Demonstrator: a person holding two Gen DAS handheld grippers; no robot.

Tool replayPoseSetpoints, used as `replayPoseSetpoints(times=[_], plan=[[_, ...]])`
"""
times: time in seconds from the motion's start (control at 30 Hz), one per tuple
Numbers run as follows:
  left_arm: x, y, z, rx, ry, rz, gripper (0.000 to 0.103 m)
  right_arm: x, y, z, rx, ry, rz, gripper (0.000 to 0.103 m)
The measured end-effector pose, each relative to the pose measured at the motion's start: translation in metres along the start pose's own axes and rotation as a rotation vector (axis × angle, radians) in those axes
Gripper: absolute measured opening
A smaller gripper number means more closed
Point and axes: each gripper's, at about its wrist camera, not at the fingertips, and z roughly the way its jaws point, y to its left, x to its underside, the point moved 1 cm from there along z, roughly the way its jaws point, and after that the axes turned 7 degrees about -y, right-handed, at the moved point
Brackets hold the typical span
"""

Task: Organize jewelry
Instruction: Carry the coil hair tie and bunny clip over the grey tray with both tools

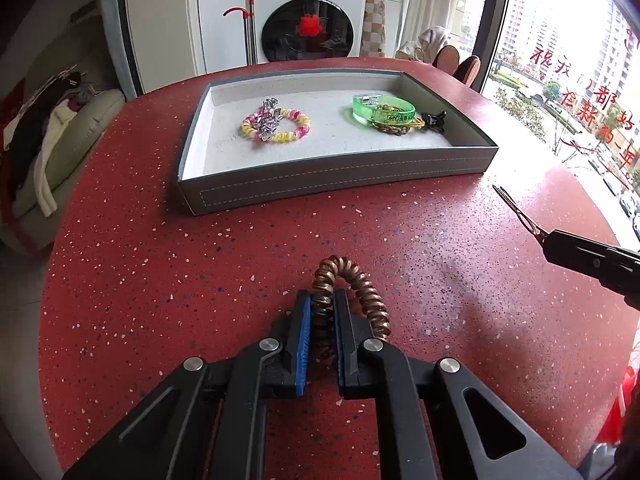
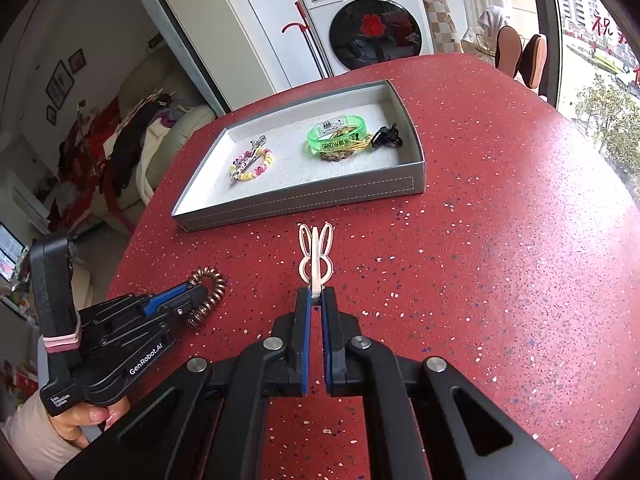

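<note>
- Black left tongs [image 1: 322, 312], nearest the lens, are clenched on a brown spiral coil hair tie [image 1: 352, 292]; one side of the loop is pinched between the blue pads [image 1: 304, 320], and the rest arches free to the right, just over the red speckled surface [image 1: 160, 280].
- Grey stitched tray with a pale lining [image 1: 320, 184] lies straight ahead of both tongs, its long axis across the view, its near wall facing them. As I judge it, the coming move is a carry forward and over that wall.
- Right tongs [image 2: 316, 294] are clenched on a pale rabbit-shaped hair clip [image 2: 316, 256], whose ears point toward the tray. This pair looks the nearer of the two to the tray.
- Inside the tray, a pink-and-yellow coil tie [image 1: 276, 124] sits at the left; a green translucent bangle [image 1: 382, 106] is stacked on other bands at the right, with a small black claw clip [image 1: 434, 120] touching them.
- Hard to read: what lies under the bangle, the silvery piece across the pink coil, and how much of the brown coil sits hidden between the pads.
</note>
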Motion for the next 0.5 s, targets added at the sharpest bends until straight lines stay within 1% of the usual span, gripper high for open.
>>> replayPoseSetpoints(times=[0.27,0.5], plan=[[-0.015,0.002,-0.017,0.022,-0.043,-0.026,0.029,-0.012,-0.001,-0.002,-0.009,-0.013,-0.004,0.006],[-0.035,0.003,-0.026,0.027,-0.084,-0.028,0.029,-0.033,0.000,0.002,-0.020,-0.019,-0.019,0.006]])
